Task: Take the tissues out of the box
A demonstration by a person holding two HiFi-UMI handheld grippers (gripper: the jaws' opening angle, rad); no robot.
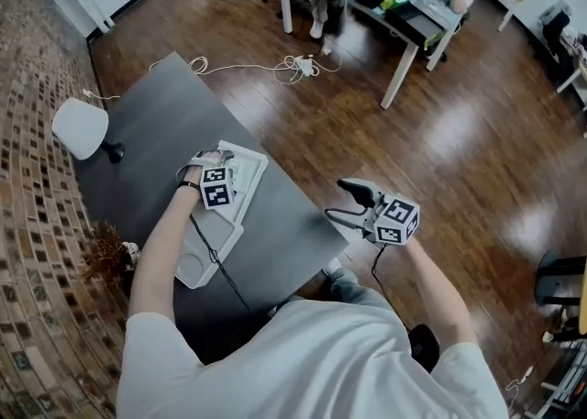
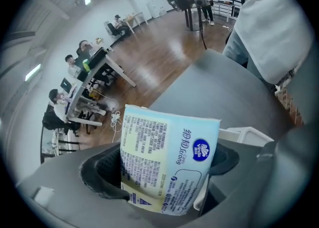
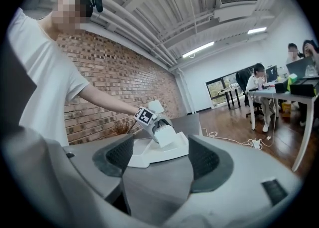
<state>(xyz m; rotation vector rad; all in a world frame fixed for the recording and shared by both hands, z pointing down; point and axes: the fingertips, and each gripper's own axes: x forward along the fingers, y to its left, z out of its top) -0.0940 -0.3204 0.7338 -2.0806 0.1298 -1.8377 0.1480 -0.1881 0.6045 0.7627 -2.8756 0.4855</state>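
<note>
The grasp looks made, with the left hand-held gripper point(image 2: 162, 172) half-closed on the pale blue-and-yellow plastic tissue pack point(image 2: 167, 139) over the white tray-like box point(image 1: 204, 257) at centre left of the dark grey tabletop point(image 1: 165, 124), so next probably comes a lift clear, while the right hand-held gripper point(image 3: 162, 159) gapes empty.

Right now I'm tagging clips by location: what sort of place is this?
Likely an open-plan office or studio: people seated at a shared desk, a brick wall, and a wood floor.
</note>
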